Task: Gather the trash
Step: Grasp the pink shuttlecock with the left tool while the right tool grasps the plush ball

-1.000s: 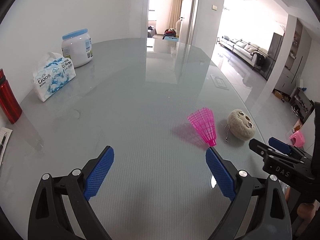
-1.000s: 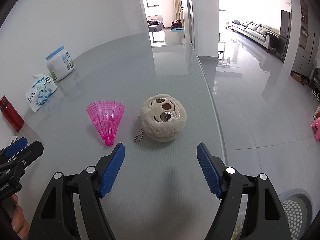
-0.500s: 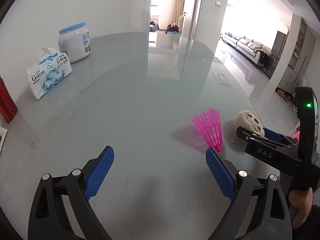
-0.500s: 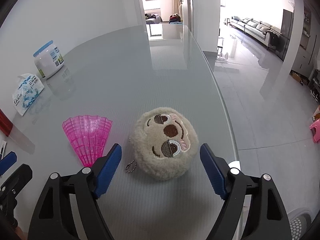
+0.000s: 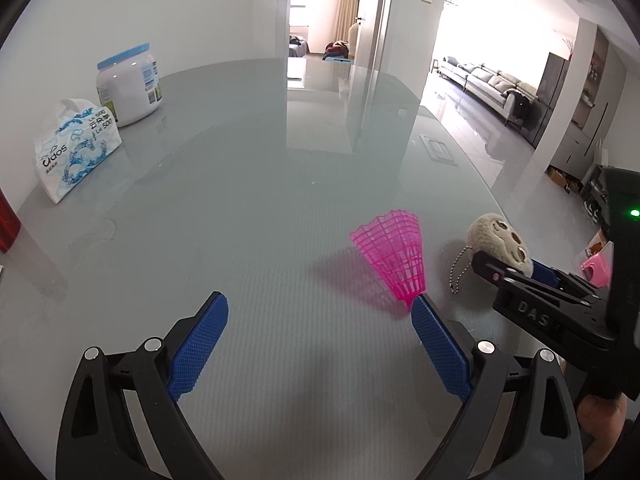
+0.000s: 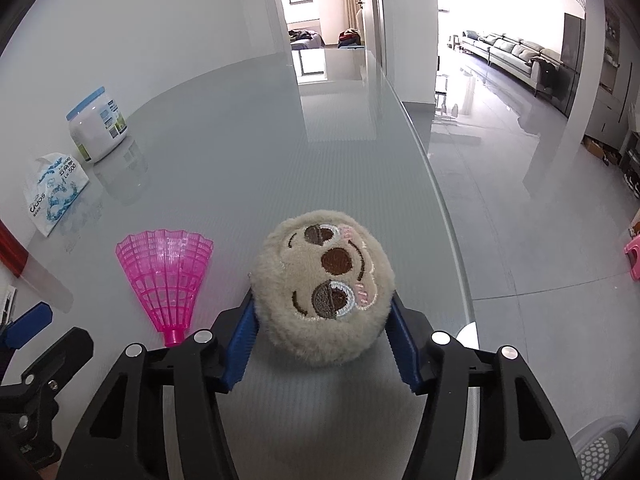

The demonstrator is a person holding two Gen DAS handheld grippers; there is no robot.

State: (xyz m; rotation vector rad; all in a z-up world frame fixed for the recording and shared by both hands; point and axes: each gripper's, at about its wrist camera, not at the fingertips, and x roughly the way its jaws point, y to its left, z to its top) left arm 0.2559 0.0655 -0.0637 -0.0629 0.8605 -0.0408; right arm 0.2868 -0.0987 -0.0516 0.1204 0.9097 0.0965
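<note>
Two pickup items near table point(image 6: 248, 168) right edge. Plush sloth ball point(image 6: 324, 284): soft, light, compressible; right gripper point(image 6: 322, 338) jaws closed on its sides, squeezing fur. Pink shuttlecock point(image 6: 166, 276) just beside it: light, brittle skirt; better pinch cork end. Left gripper point(image 5: 320, 344) jaws wide open, empty.

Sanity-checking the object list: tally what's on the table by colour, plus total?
Pink: 1, the shuttlecock
Beige: 1, the plush keychain, between the right claw pads
White and blue: 2, the jar and the tissue pack
Red: 1, the bottle, cut off at the frame edge
Total: 5
</note>
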